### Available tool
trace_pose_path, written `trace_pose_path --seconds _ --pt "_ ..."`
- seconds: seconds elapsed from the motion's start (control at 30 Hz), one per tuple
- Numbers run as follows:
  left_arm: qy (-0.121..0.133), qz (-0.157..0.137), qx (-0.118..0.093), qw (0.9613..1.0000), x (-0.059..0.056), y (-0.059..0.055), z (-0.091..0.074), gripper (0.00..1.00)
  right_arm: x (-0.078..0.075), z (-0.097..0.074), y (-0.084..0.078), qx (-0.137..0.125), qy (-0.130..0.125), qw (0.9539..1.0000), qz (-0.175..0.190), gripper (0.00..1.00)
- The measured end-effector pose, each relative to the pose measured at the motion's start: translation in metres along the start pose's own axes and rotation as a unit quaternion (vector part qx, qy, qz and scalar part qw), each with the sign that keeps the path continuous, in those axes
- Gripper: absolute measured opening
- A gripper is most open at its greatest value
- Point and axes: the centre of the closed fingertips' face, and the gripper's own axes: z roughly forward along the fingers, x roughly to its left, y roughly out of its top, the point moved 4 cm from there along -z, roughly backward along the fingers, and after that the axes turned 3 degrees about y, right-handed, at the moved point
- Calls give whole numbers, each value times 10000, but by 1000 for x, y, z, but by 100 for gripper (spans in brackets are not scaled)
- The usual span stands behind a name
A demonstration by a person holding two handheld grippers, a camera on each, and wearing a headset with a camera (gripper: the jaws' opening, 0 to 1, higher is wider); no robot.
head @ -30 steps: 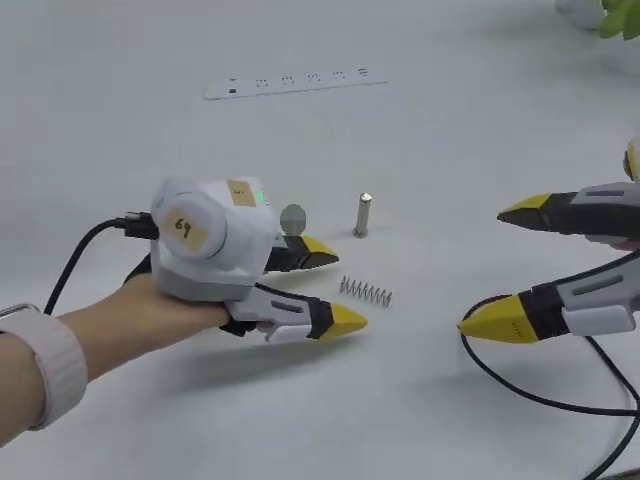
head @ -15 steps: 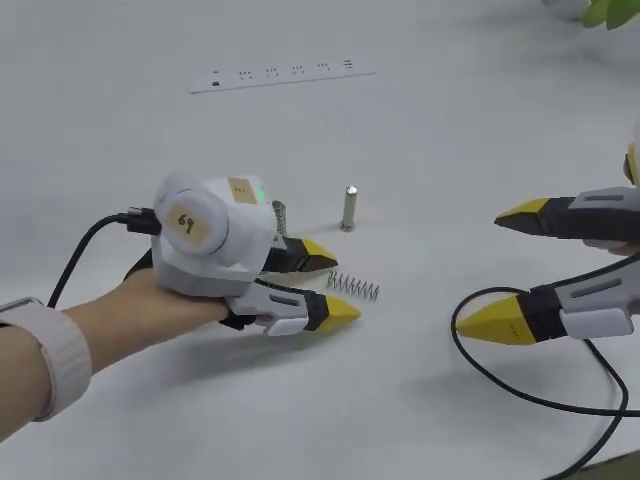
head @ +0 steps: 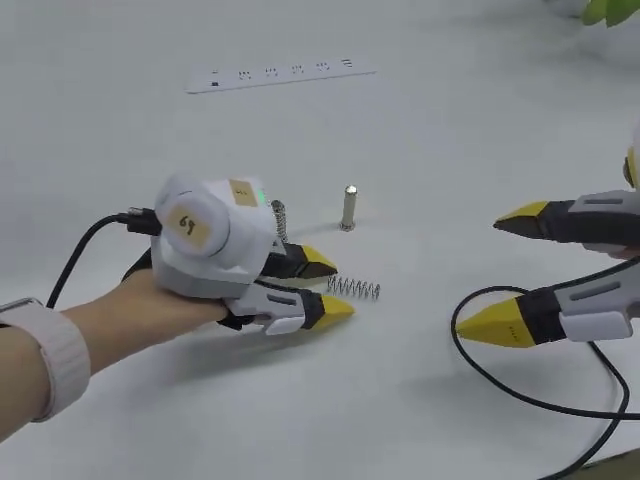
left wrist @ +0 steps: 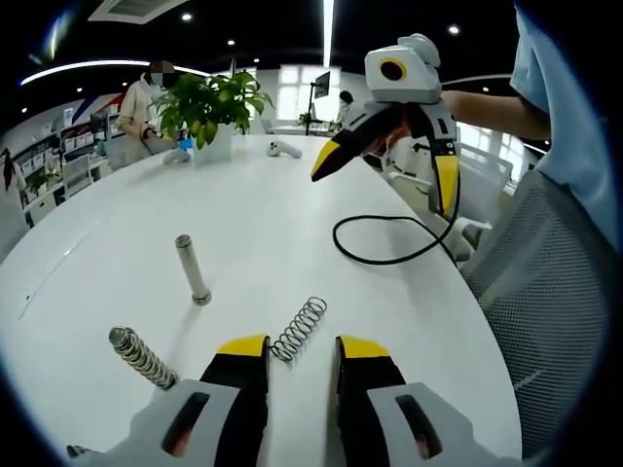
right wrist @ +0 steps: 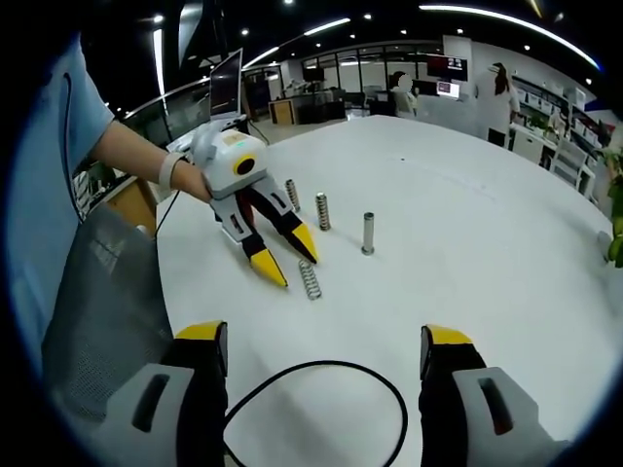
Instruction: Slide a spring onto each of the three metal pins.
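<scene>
A loose spring lies flat on the white table. My left gripper is open but narrowed, its yellow tips on either side of the spring's near end. A bare metal pin stands upright just beyond it. To the left, a pin with a spring on it shows partly behind the left gripper. The right gripper view shows two sprung pins beside the bare pin. My right gripper hovers wide open at the right, holding nothing.
A white power strip lies at the far side. A black cable loops on the table under the right gripper. A potted plant stands far off. The table edge and a mesh chair are close by.
The left gripper's jaws have narrowed and moved in around the near end of the loose spring. The right gripper has stayed about where it was, still wide open.
</scene>
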Motion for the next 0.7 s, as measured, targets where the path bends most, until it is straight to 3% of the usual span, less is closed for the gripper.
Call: trace_pose_path --seconds 0.3,0.7 --pt "42 139 121 9998 2 -4 -2 13 -1 1 -2 32 15 10000 10 79" --pt "35 187 104 9998 3 -4 -4 8 3 3 0 30 51 10000 6 78"
